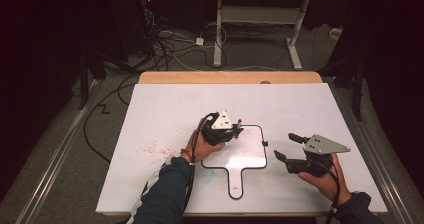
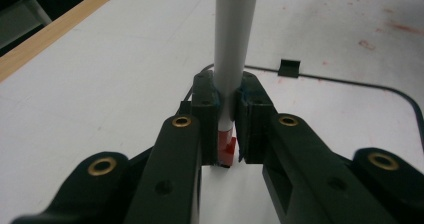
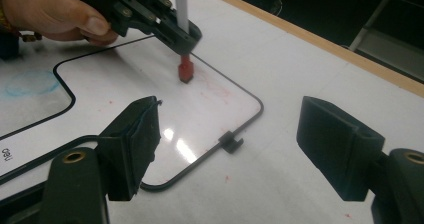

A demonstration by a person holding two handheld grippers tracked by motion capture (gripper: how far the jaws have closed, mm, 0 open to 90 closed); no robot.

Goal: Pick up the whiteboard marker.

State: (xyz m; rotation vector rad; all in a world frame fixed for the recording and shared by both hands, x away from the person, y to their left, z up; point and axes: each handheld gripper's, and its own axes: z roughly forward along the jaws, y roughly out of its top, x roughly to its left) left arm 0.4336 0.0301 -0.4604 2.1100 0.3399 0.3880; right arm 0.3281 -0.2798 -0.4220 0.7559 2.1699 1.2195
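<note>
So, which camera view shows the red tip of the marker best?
The right gripper view: the red tip stands clear below the left claw, over the whiteboard. In the left gripper view the tip is half hidden between the fingers. In the high view it is a tiny red dot.

The white-barrelled marker with a red tip (image 2: 235,44) runs off the top edge in the left gripper view, and its red end (image 2: 227,151) sits half hidden between the black jaws; faint red strokes (image 3: 215,91) on the small black-framed whiteboard (image 3: 250,96) are smeared, perhaps writing, too blurred to read.
</note>
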